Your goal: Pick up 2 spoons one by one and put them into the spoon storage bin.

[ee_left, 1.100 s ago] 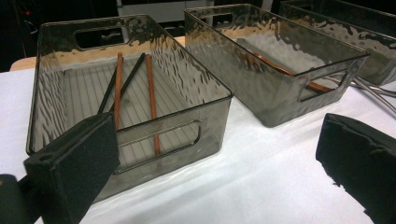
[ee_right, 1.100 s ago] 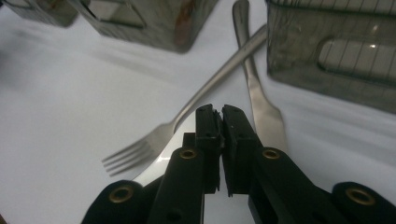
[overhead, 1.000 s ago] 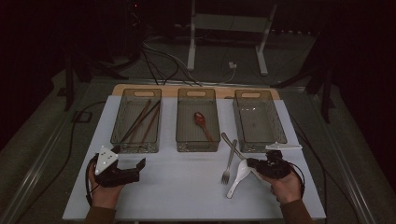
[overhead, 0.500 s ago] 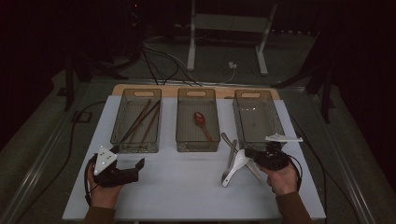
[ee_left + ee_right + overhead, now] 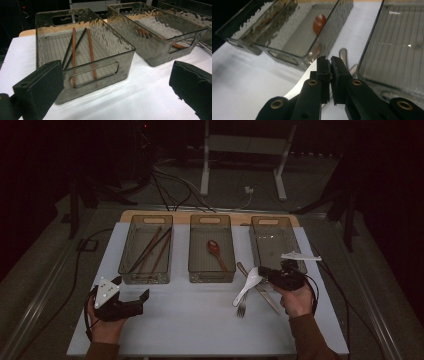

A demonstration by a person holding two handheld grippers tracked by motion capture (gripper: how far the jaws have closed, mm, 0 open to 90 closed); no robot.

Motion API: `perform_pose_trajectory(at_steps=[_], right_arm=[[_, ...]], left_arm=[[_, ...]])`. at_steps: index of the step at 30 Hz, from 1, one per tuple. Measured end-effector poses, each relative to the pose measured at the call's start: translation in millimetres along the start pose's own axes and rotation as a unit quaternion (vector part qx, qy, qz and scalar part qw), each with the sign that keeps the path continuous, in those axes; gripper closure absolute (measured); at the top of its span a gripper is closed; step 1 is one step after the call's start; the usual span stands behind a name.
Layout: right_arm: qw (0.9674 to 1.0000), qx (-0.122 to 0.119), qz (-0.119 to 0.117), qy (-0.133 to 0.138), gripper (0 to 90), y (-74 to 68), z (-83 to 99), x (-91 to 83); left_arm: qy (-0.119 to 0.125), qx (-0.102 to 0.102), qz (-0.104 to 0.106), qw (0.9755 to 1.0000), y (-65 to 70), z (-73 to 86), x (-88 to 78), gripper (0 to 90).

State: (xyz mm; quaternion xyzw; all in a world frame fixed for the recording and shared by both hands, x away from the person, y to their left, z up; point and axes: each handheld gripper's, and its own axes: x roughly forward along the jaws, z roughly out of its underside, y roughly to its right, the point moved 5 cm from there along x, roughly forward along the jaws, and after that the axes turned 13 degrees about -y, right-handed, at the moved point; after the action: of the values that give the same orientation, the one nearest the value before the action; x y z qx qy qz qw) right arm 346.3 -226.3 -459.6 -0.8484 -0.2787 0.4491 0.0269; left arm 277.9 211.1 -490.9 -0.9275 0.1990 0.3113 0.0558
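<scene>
My right gripper [image 5: 274, 276] is shut on one end of a white spoon [image 5: 247, 287], which hangs tilted just above the table in front of the middle bin [image 5: 196, 270]. In the right gripper view the jaws [image 5: 330, 62] pinch the white spoon [image 5: 303, 83] edge-on. A metal fork [image 5: 242, 308] and a knife [image 5: 266, 301] lie on the white table under it. My left gripper [image 5: 131, 304] rests open near the front left. In the left gripper view its pads [image 5: 41, 83] stand wide apart before the left bin [image 5: 100, 72], which holds chopsticks [image 5: 74, 47].
Three clear bins stand in a row: the left bin [image 5: 129, 270] with chopsticks [image 5: 150, 251], the middle one with a brown spoon [image 5: 215, 249], the right bin [image 5: 300, 251] bare inside. The table's front edge [image 5: 200, 354] runs just ahead of both forearms.
My right gripper has lifted the white spoon off the table and carried it up and a little toward the bins. The left gripper has stayed put.
</scene>
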Motion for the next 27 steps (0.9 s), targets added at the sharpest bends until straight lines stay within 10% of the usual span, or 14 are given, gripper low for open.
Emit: perform_pose_trajectory(at_steps=[27], right_arm=[[0.9987,0.020,0.018,0.045,86.6,-0.4,-50.7,8.3]], left_arm=[[-0.009,-0.006,-0.016,0.9998,-9.4,10.1,-1.9,0.6]])
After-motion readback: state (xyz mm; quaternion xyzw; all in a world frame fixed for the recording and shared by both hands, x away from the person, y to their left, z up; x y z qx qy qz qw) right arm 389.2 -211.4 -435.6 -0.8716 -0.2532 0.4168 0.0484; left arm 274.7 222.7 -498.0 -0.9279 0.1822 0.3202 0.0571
